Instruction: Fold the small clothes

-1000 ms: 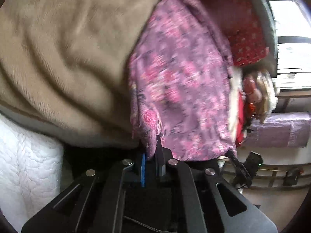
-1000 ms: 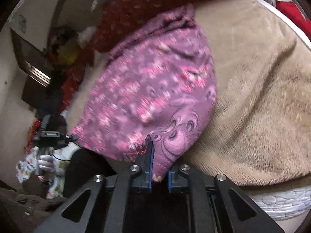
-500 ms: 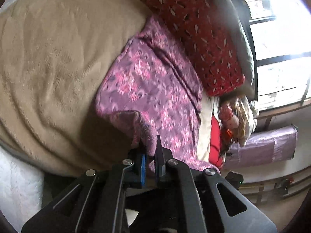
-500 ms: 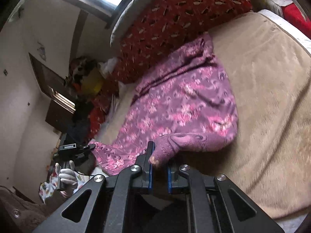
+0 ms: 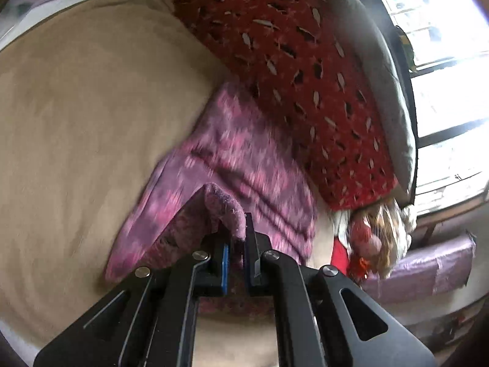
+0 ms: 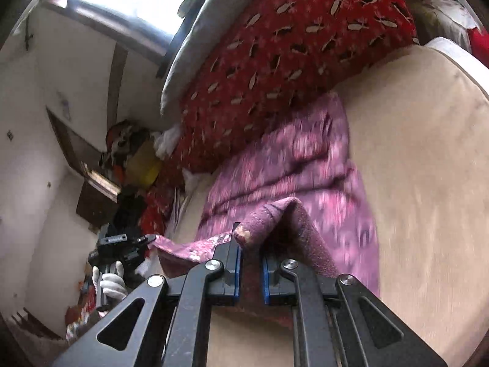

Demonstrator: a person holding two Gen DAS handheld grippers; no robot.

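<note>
A purple and pink floral garment (image 5: 244,159) lies on the tan blanket (image 5: 76,122), its far end against a red patterned pillow. My left gripper (image 5: 234,238) is shut on one near corner of the garment, held folded over the rest. My right gripper (image 6: 249,244) is shut on the other near corner (image 6: 244,235), and the garment (image 6: 305,165) spreads away from it across the blanket (image 6: 428,153). In the right wrist view the left gripper (image 6: 122,244) and a gloved hand show at the left, with cloth in its jaws.
The red patterned pillow (image 5: 305,76) and a grey pillow (image 5: 382,67) lie at the bed's far end under a window. A heap of clothes and toys (image 5: 376,238) sits beside the bed. A yellow object (image 6: 143,168) lies by the wall.
Both grippers have carried the garment's near corners up and forward over the rest of it, toward the red pillow. The garment, earlier hanging, now lies on the blanket with its near edge folding over.
</note>
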